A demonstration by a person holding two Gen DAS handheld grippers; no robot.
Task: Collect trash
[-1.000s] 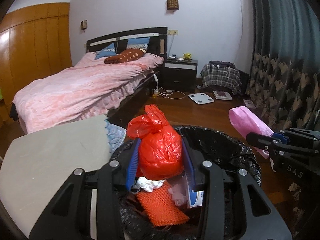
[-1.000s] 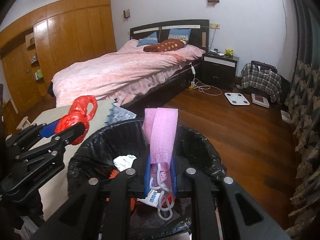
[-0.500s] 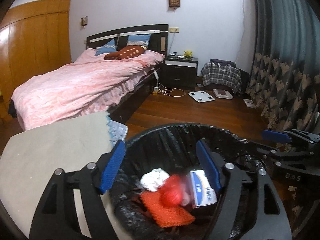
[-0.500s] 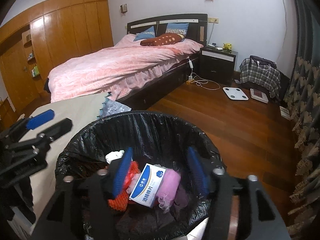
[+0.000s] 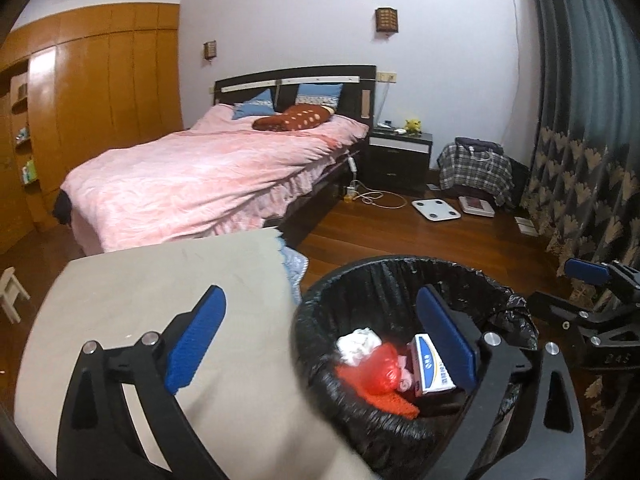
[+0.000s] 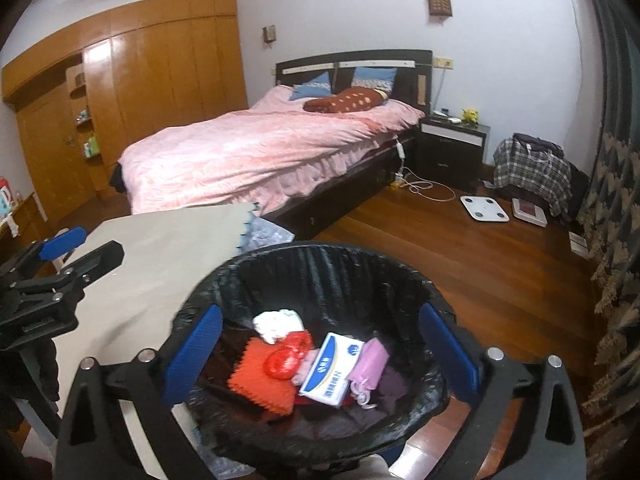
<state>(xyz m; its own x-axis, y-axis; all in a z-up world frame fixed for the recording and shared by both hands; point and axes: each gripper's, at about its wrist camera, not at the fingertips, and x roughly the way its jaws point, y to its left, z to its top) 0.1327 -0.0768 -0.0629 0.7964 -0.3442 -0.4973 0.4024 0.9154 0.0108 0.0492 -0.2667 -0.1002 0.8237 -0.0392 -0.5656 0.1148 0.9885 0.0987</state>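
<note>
Both tongs stand wide and hold nothing. The left gripper (image 5: 320,344) hangs over the near right edge of the table (image 5: 152,288), one blue finger (image 5: 196,338) above the bare tabletop, the other above the bin's left rim. The right gripper (image 6: 320,354) hangs directly over the mouth of the bin (image 6: 320,264), its fingers (image 6: 194,354) straddling the opening without touching the liner.

The trash lies inside the bin, which stands on the wood floor (image 6: 460,248) just beside the table's right edge. Contents, right wrist view: white crumpled tissue (image 6: 278,322) toward the back; red plastic bag (image 6: 286,358) in the middle, resting on an orange knit cloth (image 6: 260,388); a blue-and-white carton (image 6: 332,368) lying flat beside the red bag; a pink pouch (image 6: 370,364) with a white cord against the carton's right side.

Handling, as judgement: everything looks light. The red bag is thin film, likely slippery, best pinched at its bunched neck. The pouch and knit cloth are soft and would fold around the pads; grip mid-body. The carton is stiff but crushable; take it across the short sides with light force. The black liner is thin and could snag on a fingertip.

No loose trash shows on the visible tabletop. The collecting appears near complete.
</note>
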